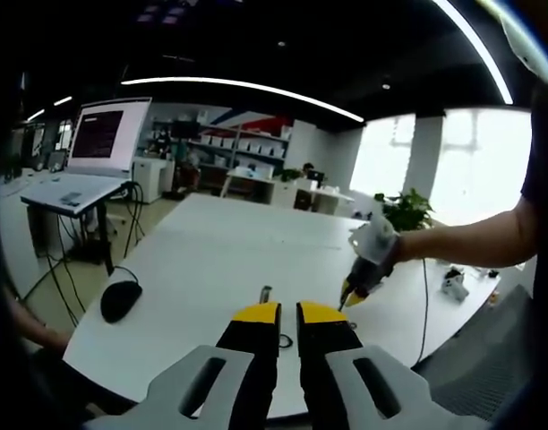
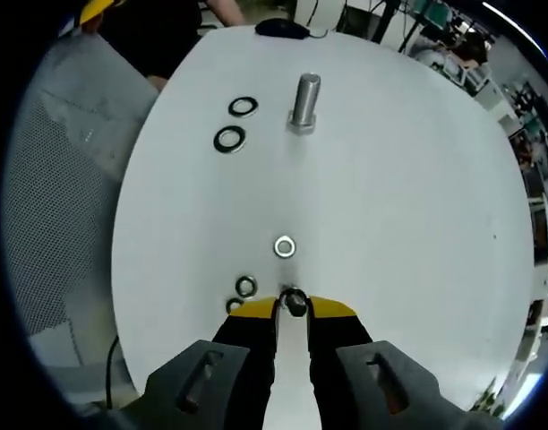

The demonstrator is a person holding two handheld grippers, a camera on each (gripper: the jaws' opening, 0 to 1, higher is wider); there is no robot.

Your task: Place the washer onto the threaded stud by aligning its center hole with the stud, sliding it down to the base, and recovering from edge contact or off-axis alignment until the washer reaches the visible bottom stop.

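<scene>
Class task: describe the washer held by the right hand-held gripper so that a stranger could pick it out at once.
Start at the white table and find the upright threaded stud. Come down to the right hand-held gripper with yellow tips. The held washer is pinched between those tips, while the other washers lie flat on the table.

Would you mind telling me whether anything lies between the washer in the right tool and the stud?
One loose washer lies flat on the table roughly on the line from the right tool to the stud; nothing else.

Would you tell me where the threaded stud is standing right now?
In the right gripper view, the threaded stud stands upright on the white table, far from the right gripper, with two dark washers just to its left.
</scene>
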